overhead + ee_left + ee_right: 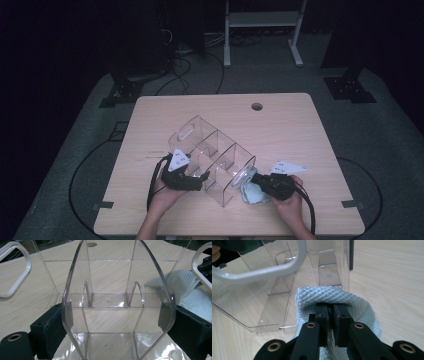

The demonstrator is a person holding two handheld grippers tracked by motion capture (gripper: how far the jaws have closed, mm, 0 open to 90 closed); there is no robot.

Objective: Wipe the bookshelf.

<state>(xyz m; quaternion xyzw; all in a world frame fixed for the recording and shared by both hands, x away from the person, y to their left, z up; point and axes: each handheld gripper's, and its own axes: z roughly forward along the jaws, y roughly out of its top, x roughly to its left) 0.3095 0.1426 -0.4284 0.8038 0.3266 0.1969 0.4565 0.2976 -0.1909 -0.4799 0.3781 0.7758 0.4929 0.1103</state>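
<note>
High view: the clear organiser (212, 157) lies tipped on its side near the middle of the worktop (300, 125); the left tongs (202, 178) clamp its near wall, and the right tongs (255, 178) sit at its right end handle with a pale blue cloth (252, 195) beneath them; the likely fault is the organiser rolling or sliding if the wiping hand pushes harder than the steadying hand resists.

Left gripper view: the left tongs (116, 316) stand spread wide, both pads pressing the outer faces of a curved divider wall; the plastic is smooth and thin, so a sideways load may let it slip out or flex and crack.

Right gripper view: the right tongs (331, 315) are pressed together, pinching a fold of the cloth (329, 296) just beside the organiser (274, 297); the grip takes little fabric; dragging it over a divider edge may pull the cloth free or snag it.
</note>
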